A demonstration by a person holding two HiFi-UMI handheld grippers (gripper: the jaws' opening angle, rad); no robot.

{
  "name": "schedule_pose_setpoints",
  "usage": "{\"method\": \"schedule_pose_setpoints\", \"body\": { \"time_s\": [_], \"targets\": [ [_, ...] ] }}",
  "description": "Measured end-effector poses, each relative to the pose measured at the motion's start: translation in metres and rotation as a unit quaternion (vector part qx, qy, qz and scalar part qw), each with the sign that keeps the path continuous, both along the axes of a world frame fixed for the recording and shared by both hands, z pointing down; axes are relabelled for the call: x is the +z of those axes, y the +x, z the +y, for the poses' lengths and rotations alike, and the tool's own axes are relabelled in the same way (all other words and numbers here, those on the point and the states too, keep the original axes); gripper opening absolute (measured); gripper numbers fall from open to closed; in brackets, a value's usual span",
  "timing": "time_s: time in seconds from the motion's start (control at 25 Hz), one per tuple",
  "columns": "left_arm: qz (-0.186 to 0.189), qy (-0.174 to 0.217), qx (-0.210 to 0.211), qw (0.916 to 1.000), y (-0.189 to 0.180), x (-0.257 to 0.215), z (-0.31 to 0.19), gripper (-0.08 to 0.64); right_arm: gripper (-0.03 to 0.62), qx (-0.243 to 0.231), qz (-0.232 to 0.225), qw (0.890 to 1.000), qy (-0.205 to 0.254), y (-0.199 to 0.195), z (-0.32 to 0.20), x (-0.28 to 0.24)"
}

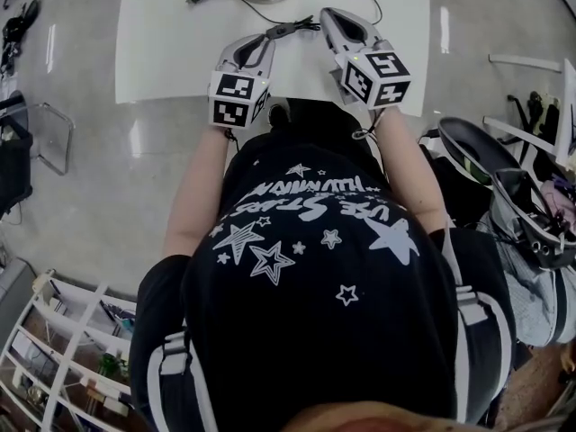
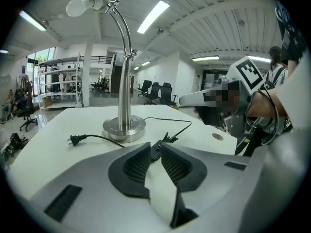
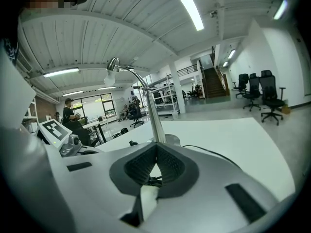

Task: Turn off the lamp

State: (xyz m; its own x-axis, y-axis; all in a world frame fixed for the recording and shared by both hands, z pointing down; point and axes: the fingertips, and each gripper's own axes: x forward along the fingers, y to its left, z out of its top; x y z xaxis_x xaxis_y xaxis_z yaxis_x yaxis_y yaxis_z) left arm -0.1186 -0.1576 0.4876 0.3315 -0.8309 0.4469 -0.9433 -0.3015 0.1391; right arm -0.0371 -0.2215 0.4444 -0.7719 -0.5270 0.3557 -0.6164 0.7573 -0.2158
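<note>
Grey left tool (image 2: 155, 146) pinches the cord switch (image 1: 285, 31); right tool (image 3: 155, 148) closed nearby.

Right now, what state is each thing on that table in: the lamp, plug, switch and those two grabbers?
Lamp: upright, bulb looks unlit.
Plug: unplugged, lying on the table.
Cord switch: pinched between jaw tips.
Left gripper: closed on the Cord switch.
Right gripper: jaws shut tip to tip.
</note>
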Motion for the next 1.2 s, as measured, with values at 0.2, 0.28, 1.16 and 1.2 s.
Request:
{"method": "schedule_pose_setpoints", "body": {
  "time_s": [0.2, 0.28, 1.16, 1.2],
  "targets": [
    [-0.026, -0.02, 0.027, 0.9991, 0.003, 0.018, -0.007, 0.119, 0.005, -0.005, 0.001, 1.0, -0.008, -0.005, -0.013, 0.007],
    [-0.036, -0.025, 0.035, 0.9984, 0.003, 0.024, -0.011, 0.14, 0.005, -0.013, 0.004, 1.0, -0.012, -0.009, -0.014, 0.01],
    [-0.104, -0.036, 0.132, 0.9851, 0.01, 0.05, -0.021, 0.149, 0.005, -0.077, 0.046, 0.995, -0.042, -0.034, -0.01, 0.035],
    [-0.101, -0.039, 0.134, 0.985, 0.01, 0.051, -0.021, 0.147, 0.005, -0.086, 0.05, 0.994, -0.046, -0.036, -0.008, 0.038]
  ]
}}
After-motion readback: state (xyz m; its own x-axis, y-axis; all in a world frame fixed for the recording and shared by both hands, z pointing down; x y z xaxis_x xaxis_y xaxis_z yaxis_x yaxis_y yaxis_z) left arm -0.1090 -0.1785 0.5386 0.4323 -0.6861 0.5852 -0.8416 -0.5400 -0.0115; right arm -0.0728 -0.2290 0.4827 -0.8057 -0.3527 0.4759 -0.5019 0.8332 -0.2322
